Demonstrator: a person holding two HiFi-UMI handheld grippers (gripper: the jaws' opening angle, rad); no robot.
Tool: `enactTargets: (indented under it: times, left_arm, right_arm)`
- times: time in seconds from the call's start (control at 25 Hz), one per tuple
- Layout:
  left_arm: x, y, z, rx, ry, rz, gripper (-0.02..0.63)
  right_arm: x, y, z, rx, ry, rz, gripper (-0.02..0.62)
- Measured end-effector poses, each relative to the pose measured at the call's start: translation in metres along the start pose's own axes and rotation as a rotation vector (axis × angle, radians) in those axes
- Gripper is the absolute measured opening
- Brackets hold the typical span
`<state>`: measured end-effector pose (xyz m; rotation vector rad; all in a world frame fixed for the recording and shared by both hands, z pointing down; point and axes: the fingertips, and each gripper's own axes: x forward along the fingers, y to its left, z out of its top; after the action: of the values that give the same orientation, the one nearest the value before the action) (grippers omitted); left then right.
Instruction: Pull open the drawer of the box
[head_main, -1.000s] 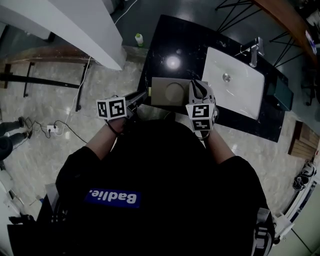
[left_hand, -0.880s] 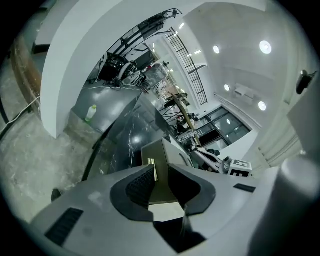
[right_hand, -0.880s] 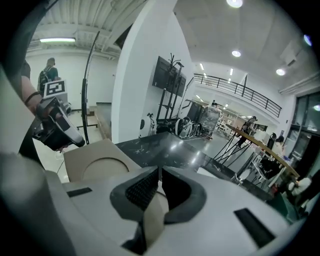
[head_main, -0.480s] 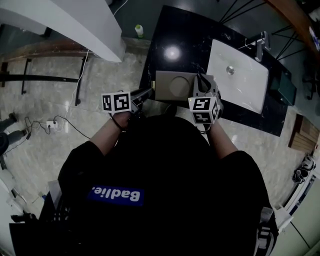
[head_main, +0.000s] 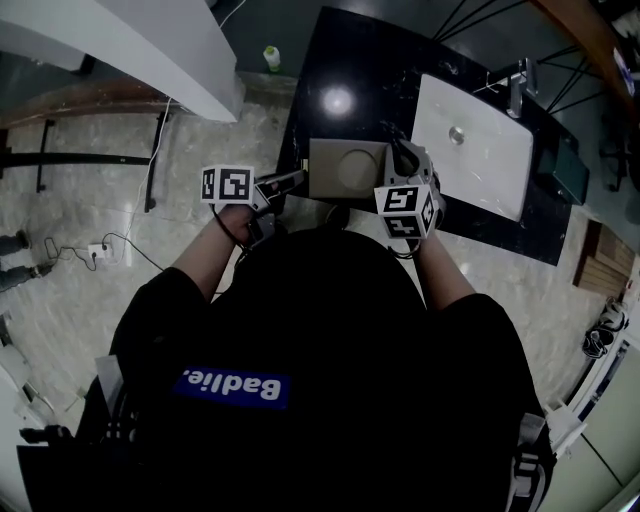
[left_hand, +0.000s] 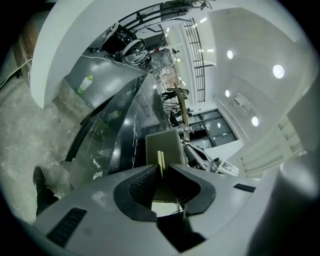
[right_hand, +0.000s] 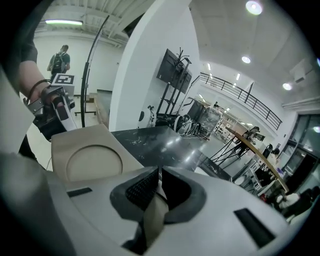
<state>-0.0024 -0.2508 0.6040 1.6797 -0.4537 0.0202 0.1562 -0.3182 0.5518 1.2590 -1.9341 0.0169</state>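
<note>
The box (head_main: 345, 168), beige with a round recess (head_main: 352, 168) in its lid, stands on the near edge of a black marble surface (head_main: 350, 70); the left gripper (head_main: 295, 180) meets it at 9 o'clock and the right gripper (head_main: 397, 152) at 3 o'clock. A white wash basin (head_main: 470, 150) lies just past the right gripper at 2 o'clock, with a tap (head_main: 517, 90) at its far rim. A small green-capped bottle (head_main: 270, 57) stands on the floor at 11 o'clock, beside a broad white curved panel (head_main: 150, 50); a power strip (head_main: 97, 250) lies on the floor (head_main: 90, 190) at 8 o'clock. The person's dark torso (head_main: 320, 380) hides the box's near face from the head view.

The left gripper view shows what the head view cannot: the left gripper (left_hand: 161, 169) has its jaws closed on a thin pale tab (left_hand: 161, 159) that sticks out from the box's (left_hand: 162, 142) side; how far the drawer stands out cannot be told. In the right gripper view the right gripper (right_hand: 159, 176) is clamped on a beige edge of the box (right_hand: 90, 150), whose recess (right_hand: 95, 162) lies at 10 o'clock of the jaws. Beyond it are the left gripper (right_hand: 57, 107) and, far behind, a standing person (right_hand: 60, 59).
</note>
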Motion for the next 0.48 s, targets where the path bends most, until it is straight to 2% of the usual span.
enactTargets:
  times: [0.16, 0.48]
  left_arm:
    - [0.0020, 0.0020, 0.0008, -0.032, 0.033, -0.036, 0.058]
    - [0.0039, 0.0054, 0.0000, -0.061, 0.088, -0.090, 0.040]
  right_arm:
    - [0.0013, 0.0006, 0.0030, -0.022, -0.008, -0.015, 0.002]
    - [0.0017, 0.0006, -0.0002, 0.039, -0.024, -0.021, 0.002]
